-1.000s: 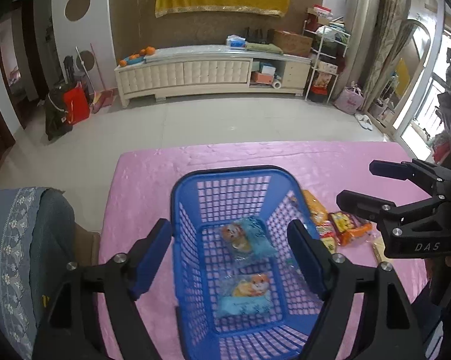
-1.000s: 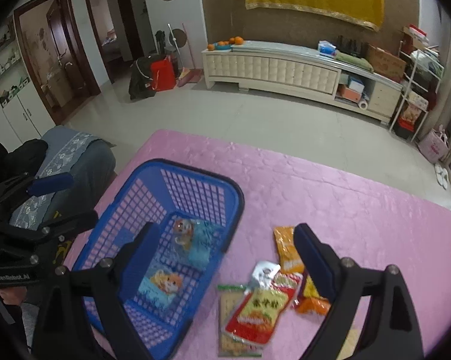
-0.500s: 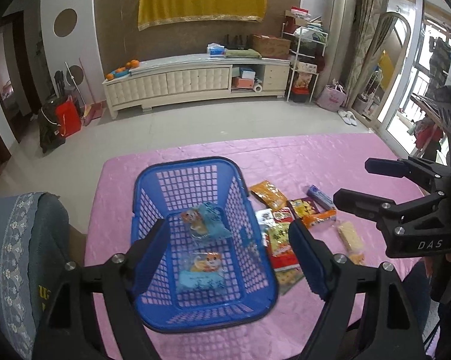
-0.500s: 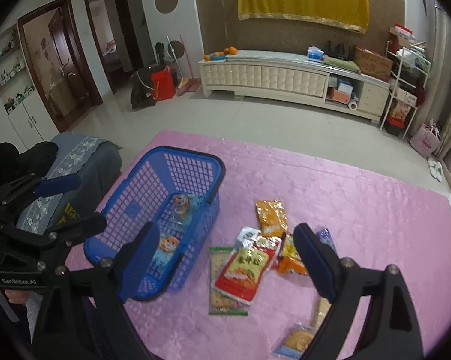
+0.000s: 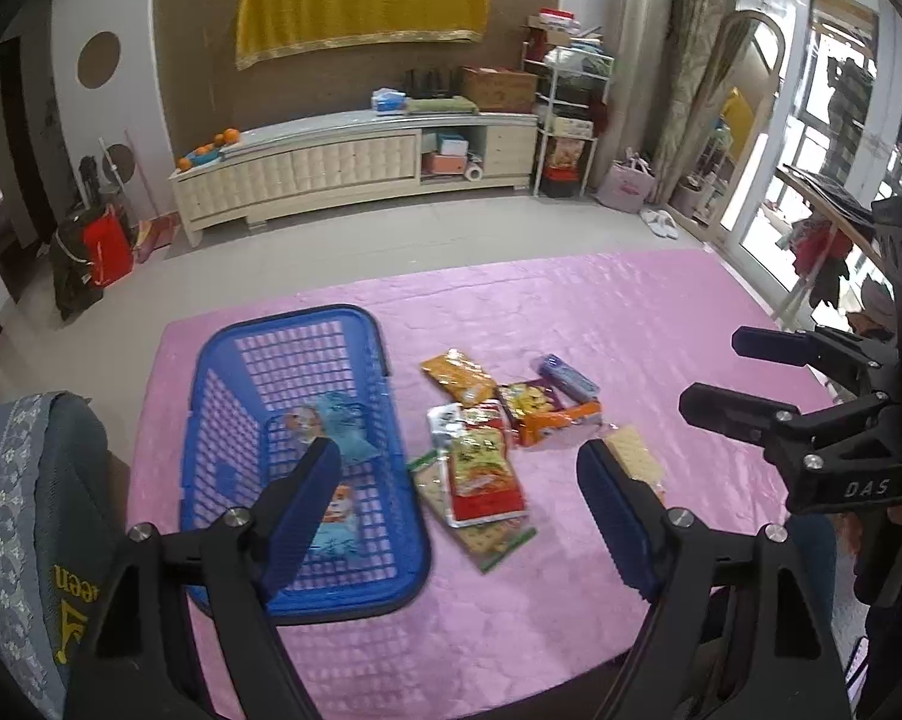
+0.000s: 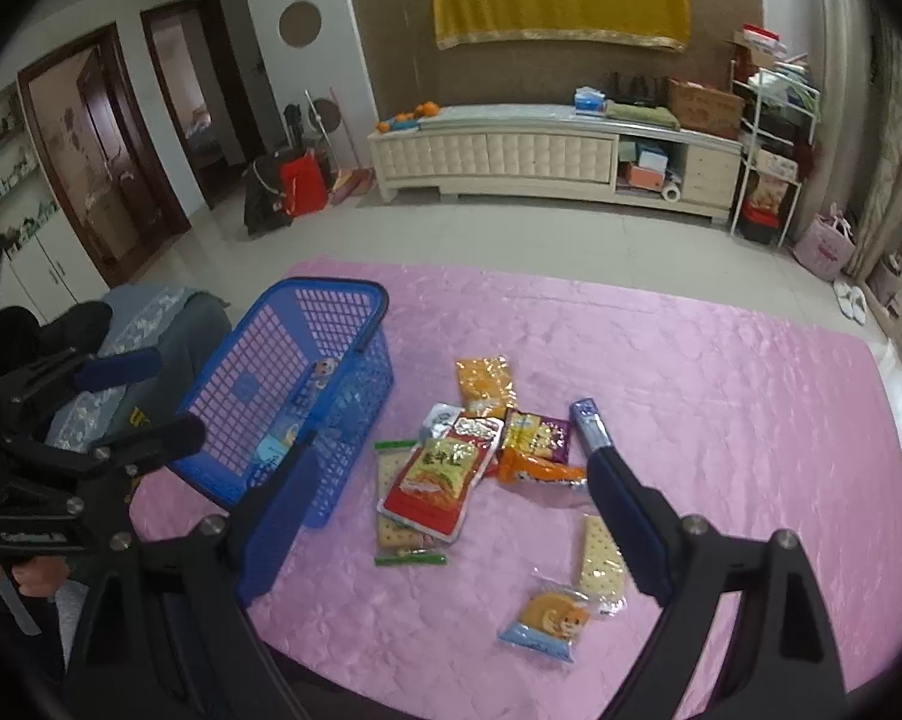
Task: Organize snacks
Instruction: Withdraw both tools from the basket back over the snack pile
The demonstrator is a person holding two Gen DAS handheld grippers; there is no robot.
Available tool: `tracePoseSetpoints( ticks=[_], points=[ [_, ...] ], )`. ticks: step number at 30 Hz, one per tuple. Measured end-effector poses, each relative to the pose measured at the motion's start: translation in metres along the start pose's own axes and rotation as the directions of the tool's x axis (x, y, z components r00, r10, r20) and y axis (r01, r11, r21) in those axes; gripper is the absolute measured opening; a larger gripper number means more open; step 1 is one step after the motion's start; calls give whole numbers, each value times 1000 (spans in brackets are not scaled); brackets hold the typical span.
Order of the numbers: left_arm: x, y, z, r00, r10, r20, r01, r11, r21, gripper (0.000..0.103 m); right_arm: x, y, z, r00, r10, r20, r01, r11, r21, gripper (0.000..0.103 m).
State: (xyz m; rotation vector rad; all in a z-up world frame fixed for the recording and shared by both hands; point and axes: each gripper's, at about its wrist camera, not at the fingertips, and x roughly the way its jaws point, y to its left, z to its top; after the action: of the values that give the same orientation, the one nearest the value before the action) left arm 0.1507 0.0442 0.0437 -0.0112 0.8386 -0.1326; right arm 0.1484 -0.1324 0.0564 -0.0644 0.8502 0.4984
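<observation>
The loose heap of crinkly foil snack packets (image 6: 444,474) lay just right of the blue plastic lattice basket (image 5: 294,456). Light, slippery and crushable, they probably wanted pinching at a sealed edge. Left gripper (image 5: 460,510) and right gripper (image 6: 451,516) both gaped wide, empty.

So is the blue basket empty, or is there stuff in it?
Not empty. The blue basket has two blue-wrapped snack packets lying on its bottom; more snacks lie outside on the pink cloth.

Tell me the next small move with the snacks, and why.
Probably lower the right gripper onto the red packet topping the pile: both grippers are open and empty, two packets already lie in the blue basket, and the rest remain on the pink cloth.
</observation>
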Motion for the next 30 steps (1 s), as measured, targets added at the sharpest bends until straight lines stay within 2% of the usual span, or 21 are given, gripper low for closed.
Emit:
tracePoseSetpoints(
  ticks=[5,10,16,20,25,30],
  points=[
    [4,-26,-7,999,-43,19,43,999,15,79,-16,-15,-20,999,-31,20,31,1000,1,93],
    [6,-53,-19,996,-19,83,15,998,55,79,-30,-24,-39,995,-70,68,71,997,-10,93],
    [12,-73,-31,995,-57,85,50,996,75,79,-43,-32,-62,987,-117,109,120,993,-16,93],
    [15,-83,-38,993,-77,91,68,993,99,79,-44,-39,-75,983,-139,118,141,990,-11,93],
    [23,-90,-47,991,-112,75,106,991,82,79,-35,-58,-94,984,-153,91,150,988,37,93],
    [37,-109,-58,993,-95,70,87,990,109,79,-23,-81,-114,979,-187,74,183,981,66,93]
  ],
)
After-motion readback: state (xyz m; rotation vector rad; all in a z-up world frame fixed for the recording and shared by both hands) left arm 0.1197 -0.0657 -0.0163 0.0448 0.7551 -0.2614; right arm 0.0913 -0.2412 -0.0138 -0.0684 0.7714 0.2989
